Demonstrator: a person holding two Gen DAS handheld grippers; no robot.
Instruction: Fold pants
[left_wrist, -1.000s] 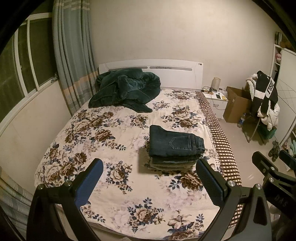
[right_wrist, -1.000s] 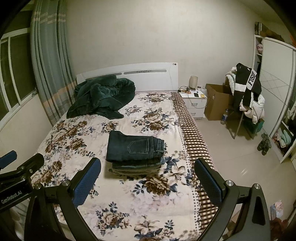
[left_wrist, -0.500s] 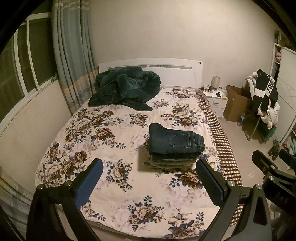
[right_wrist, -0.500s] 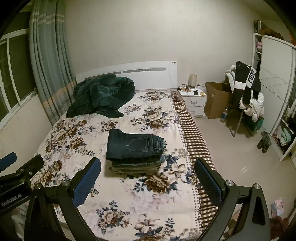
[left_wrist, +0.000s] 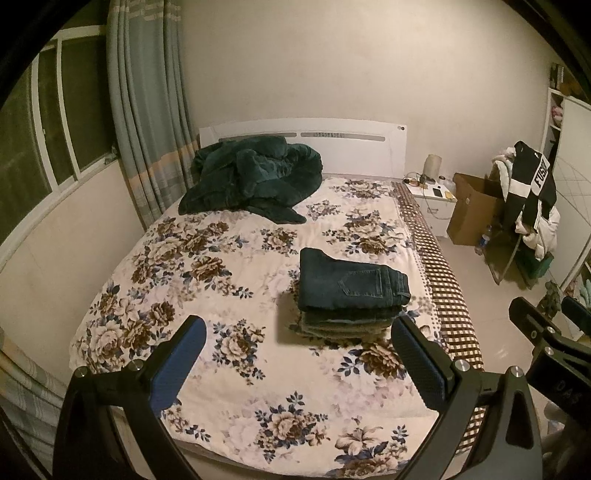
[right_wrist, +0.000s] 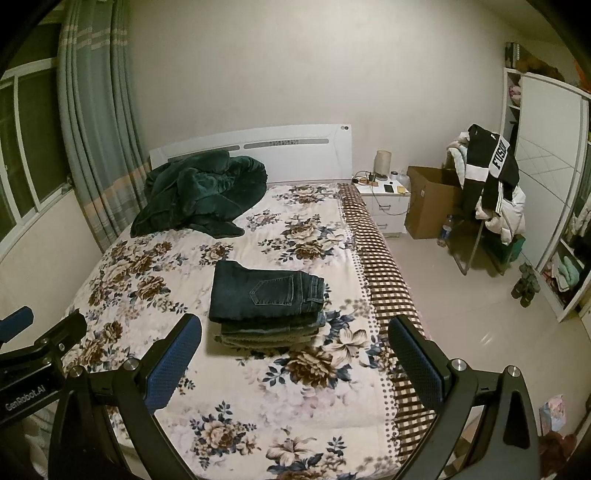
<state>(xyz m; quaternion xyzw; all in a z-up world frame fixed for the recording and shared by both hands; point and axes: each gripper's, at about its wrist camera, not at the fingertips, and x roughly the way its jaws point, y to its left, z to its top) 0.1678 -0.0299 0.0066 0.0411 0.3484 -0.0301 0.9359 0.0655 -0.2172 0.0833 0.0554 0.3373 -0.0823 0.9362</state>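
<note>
Since the earlier frame both views have drawn slightly back from the bed (left_wrist: 258, 406). Left tongs (left_wrist: 295, 363) and right tongs (right_wrist: 293, 360) are spread wide and empty. The folded pants (right_wrist: 266, 291) top a stack beyond both tips, apart. Apparently finished: withdraw clear without brushing the stack.

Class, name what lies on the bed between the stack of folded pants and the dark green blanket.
Only bare floral bedspread lies between the folded pants and the green blanket; both wrist views show it.
</note>
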